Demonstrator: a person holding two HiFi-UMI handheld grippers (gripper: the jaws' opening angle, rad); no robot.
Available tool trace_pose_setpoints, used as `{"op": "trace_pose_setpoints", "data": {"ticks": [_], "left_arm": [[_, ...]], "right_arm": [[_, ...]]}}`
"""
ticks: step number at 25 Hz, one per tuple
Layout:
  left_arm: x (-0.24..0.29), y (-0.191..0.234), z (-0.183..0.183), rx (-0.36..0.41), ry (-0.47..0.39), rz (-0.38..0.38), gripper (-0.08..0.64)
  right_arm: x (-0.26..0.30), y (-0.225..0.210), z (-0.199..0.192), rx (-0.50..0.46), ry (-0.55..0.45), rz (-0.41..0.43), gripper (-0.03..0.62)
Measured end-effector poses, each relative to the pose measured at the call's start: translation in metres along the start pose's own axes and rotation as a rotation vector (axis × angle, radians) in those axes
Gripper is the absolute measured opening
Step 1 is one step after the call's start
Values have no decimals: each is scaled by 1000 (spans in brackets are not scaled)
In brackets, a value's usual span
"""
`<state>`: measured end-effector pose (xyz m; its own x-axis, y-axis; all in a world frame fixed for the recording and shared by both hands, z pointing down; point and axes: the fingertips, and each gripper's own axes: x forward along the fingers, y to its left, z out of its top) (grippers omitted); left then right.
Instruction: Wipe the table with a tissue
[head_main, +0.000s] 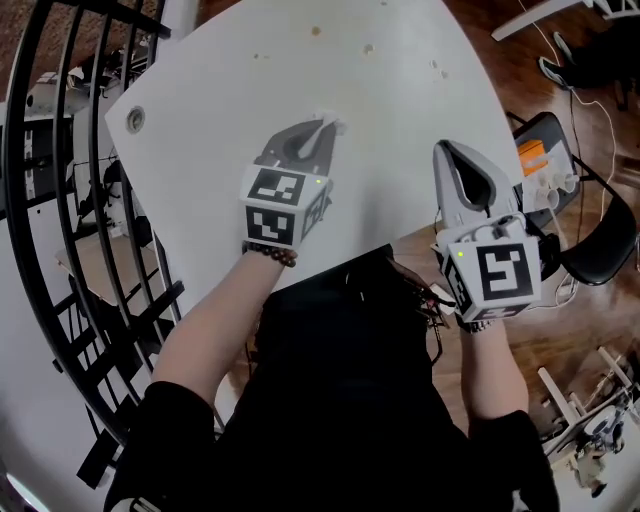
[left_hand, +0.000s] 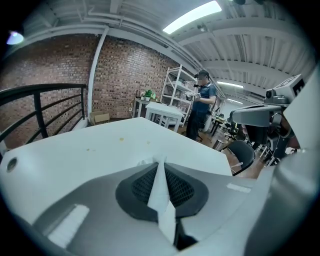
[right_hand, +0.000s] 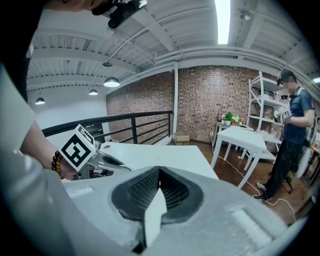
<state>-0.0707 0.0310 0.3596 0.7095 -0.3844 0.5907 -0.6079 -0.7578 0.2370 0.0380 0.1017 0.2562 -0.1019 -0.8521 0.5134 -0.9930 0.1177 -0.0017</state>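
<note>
Nearest you: right gripper (head_main: 447, 152), jaws together on nothing, tip just over the near edge of the table (head_main: 210, 90). It is idle. Risk: with no second hold on the tissue, everything rests on the left grip.

Left gripper (head_main: 318, 136) is further in, over the middle of the table, jaws clamped on the tissue (head_main: 331, 124). Only a small tuft shows past the tips; the gripper's own view has it bunched at the jaw ends (left_hand: 144, 162).
- With so little tissue out front, the hard tips may ride on the table while the paper does no wiping. Cause: too flat an angle, or too much pressure.
- Thin paper is likely to tear or slide out of the pinch if you drag hard against the tabletop. I cannot tell whether it touches the top yet.

Beyond: brownish spots (head_main: 316, 31) lie well apart from the tissue, toward the far edge. None looks wiped, so the job reads as barely begun.
- Reaching that far tilts the gripper and lifts the tuft.
- A push stroke away from you could sweep crumbs off the far edge instead of gathering them.

Far left: railing (head_main: 60, 190) runs beside the table; a wide sweep that way could clip it.
</note>
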Motion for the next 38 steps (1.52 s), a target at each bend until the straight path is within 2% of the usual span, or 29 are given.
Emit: {"op": "trace_pose_setpoints", "data": {"ticks": [12,26,38], "left_arm": [[23,-4,-19,-8,37,-11,25],[60,-18,-45,-49,170,14,25],[82,-32,-47,-87,195,63,25]], "right_arm": [[-7,-4,2,-45,-51,3,-8],[4,-46,-13,-34,-58,65,-8],[13,-82,-20,-26,-50,111,-8]]}}
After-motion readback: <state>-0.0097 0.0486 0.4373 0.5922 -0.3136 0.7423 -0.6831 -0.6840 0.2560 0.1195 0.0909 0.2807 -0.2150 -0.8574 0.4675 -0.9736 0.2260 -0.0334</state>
